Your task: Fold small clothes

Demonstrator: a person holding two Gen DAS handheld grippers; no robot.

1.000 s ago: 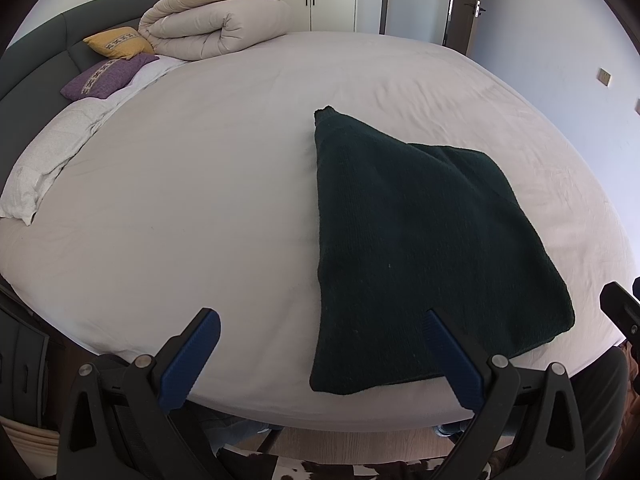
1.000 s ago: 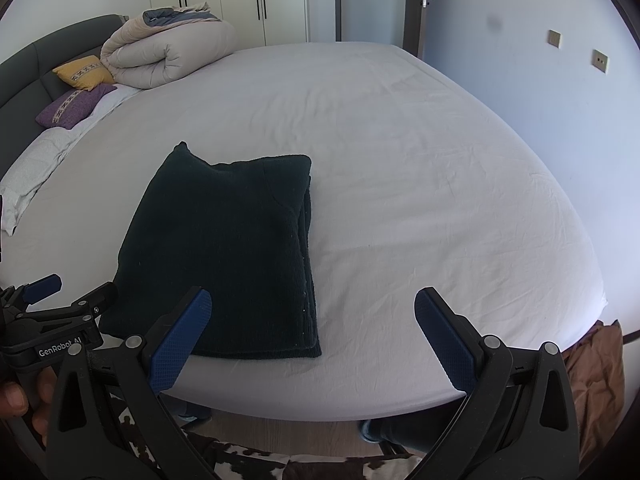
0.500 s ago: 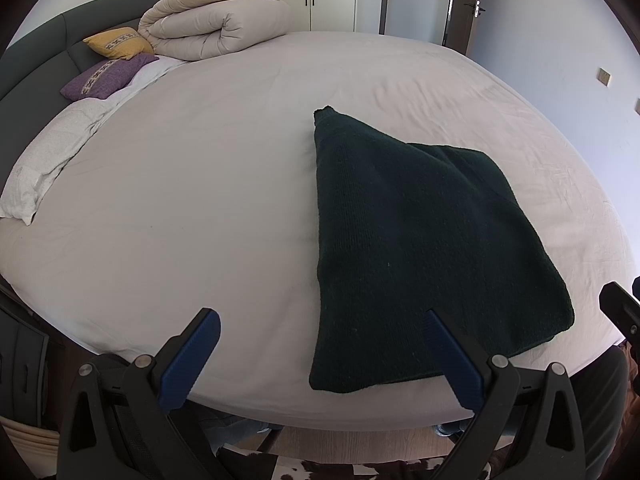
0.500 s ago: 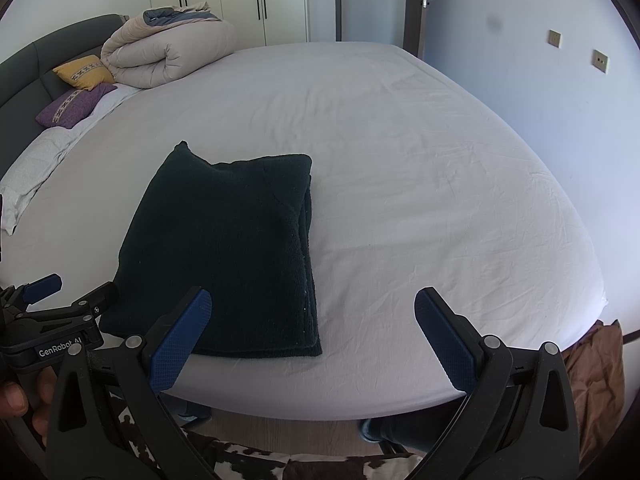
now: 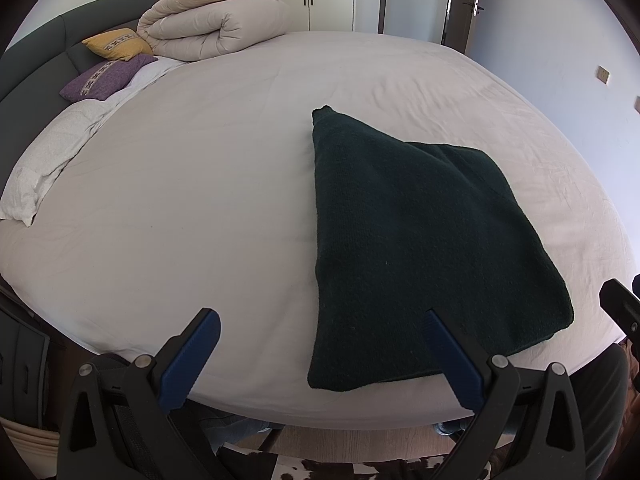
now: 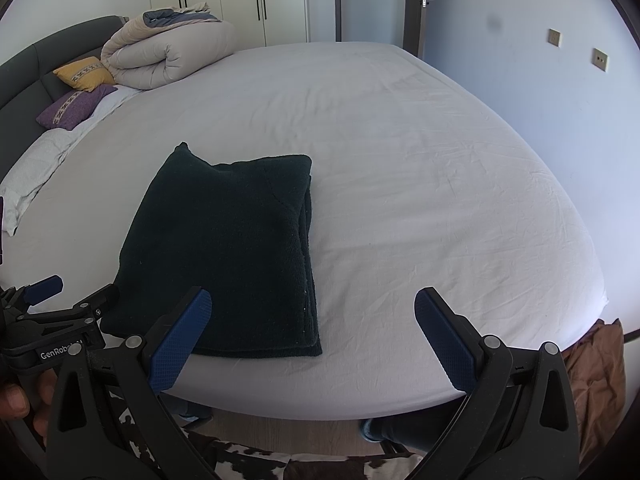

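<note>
A: Where is your room on the wide bed with the pale grey sheet (image 6: pixel 400 160)?

B: You have the whole far half and the right side toward the wall bare of things. The near edge runs just ahead of both tools. Up at the far left corner, by the headboard, sit a rolled beige duvet (image 5: pixel 212 28), a yellow patterned cushion (image 5: pixel 116 43) and a purple patterned cushion (image 5: pixel 102 82).

A: Has anything shifted since half a second ago?

B: Nothing you could notice. The garment lies as it did, and both your tools hold the same pose.

A: How do your tools stand?

B: Your left gripper (image 5: pixel 320 356) has its blue-padded fingers spread wide and released, holding nothing, the right finger over the garment's near edge. Your right gripper (image 6: pixel 312 332) is likewise spread and empty, its left finger over the garment's near edge.

A: And the garment?

B: The folded dark green knitted garment (image 6: pixel 224 256) lies flat near the bed's near edge, a rough rectangle in stacked layers, with one far corner poking up to a point.
</note>
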